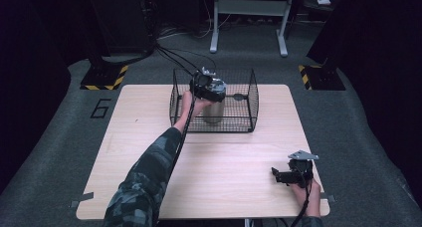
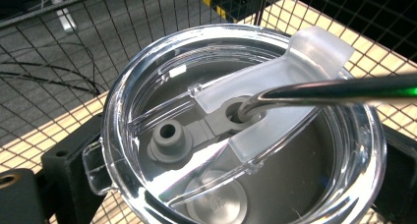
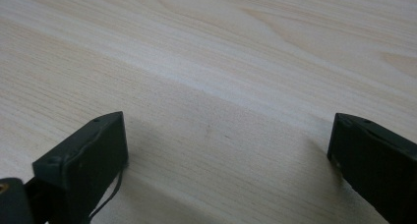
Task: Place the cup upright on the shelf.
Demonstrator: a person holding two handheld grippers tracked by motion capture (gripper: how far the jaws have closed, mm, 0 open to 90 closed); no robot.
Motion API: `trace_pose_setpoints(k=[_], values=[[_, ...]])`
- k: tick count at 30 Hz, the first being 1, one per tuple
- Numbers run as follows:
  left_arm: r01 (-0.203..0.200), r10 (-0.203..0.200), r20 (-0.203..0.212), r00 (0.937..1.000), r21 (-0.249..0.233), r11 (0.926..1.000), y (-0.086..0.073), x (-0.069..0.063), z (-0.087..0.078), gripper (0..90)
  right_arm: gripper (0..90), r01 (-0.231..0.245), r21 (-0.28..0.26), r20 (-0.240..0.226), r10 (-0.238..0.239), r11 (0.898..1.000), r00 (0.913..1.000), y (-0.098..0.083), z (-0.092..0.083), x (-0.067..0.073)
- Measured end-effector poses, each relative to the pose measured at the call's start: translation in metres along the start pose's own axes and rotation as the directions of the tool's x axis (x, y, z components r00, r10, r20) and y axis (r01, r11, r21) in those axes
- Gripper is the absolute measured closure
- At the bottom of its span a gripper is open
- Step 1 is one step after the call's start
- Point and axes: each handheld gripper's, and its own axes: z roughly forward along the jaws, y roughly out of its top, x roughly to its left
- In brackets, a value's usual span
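A steel tumbler (image 1: 214,112) with a clear plastic lid (image 2: 162,86) stands inside a black wire basket (image 1: 253,100) at the far middle of the table. My left gripper (image 1: 206,87) reaches over the basket and is shut on the tumbler just below the lid; in the left gripper view my left gripper (image 2: 236,160) has one black jaw on each side of the cup. A metal straw (image 2: 334,89) slants in from the right and passes through the hole in the lid. My right gripper (image 1: 284,176) rests low at the table's front right; in its own view my right gripper (image 3: 226,150) is open over bare wood.
The light wooden table (image 1: 149,137) is bare around the basket. The basket's wire walls rise on all sides of the tumbler. Cables (image 1: 174,57) run off behind the basket across the grey floor. A metal frame (image 1: 249,8) stands far back.
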Motion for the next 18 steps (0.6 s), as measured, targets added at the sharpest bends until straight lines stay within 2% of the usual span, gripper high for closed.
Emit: trace_pose_setpoints(k=[1, 2, 5, 6, 8, 9, 11, 14, 17, 18], values=[[0.006, -0.006, -0.006, 1.0, -0.004, 1.0, -0.0004, -0.0016, 0.0002, 3.8, 1.2, -0.004, -0.001, 0.002, 0.004, 1.0, 1.0, 0.0, 0.0, 0.0004], [-0.01, 0.01, -0.005, 0.9999, 0.006, 0.9999, -0.0002, -0.0017, -0.0011, 3.8, 1.2, -0.004, -0.001, 0.002, 0.004, 1.0, 1.0, 0.0, 0.0, 0.0004], [-0.011, 0.011, -0.01, 0.9999, 0.01, 0.9999, -0.0007, -0.003, -0.0019, 3.8, 1.2, -0.011, -0.003, 0.006, 0.011, 1.0, 0.9999, 0.0002, 0.0003, 0.0007], [0.004, -0.004, -0.012, 0.9999, -0.005, 1.0, -0.0012, -0.0036, -0.001, 3.8, 1.2, -0.011, -0.003, 0.006, 0.011, 1.0, 0.9999, 0.0002, 0.0003, 0.0007], [-0.004, 0.004, -0.004, 1.0, 0.004, 1.0, -0.0015, -0.0015, -0.0025, 3.7, 1.1, -0.011, -0.001, 0.005, 0.011, 1.0, 0.9999, 0.0002, 0.0002, 0.0006], [0.011, -0.012, -0.005, 0.9999, -0.009, 0.9999, -0.0019, -0.0018, -0.0018, 3.7, 1.2, -0.012, -0.003, 0.006, 0.012, 1.0, 0.9999, 0.0002, 0.0003, 0.0007], [0.014, -0.014, 0.0, 0.9999, -0.005, 0.9999, -0.0017, -0.0015, -0.003, 3.6, 1.2, -0.002, 0.003, -0.001, 0.002, 1.0, 1.0, 0.0, -0.0003, 0.0001], [0.001, -0.001, 0.006, 1.0, -0.004, 1.0, -0.0018, -0.0018, -0.0051, 3.2, 1.2, -0.014, -0.001, 0.003, 0.014, 1.0, 0.9999, 0.0002, 0.0, 0.0008], [0.012, -0.012, 0.01, 0.9999, -0.01, 0.9999, -0.0021, -0.0021, -0.0066, 2.7, 1.2, -0.012, -0.001, 0.003, 0.012, 1.0, 0.9999, 0.0002, 0.0, 0.0008], [0.005, -0.004, 0.011, 0.9999, -0.003, 1.0, -0.0015, -0.0023, -0.0078, 2.6, 1.2, -0.01, 0.0, 0.002, 0.01, 1.0, 1.0, 0.0002, -0.0001, 0.0005]])
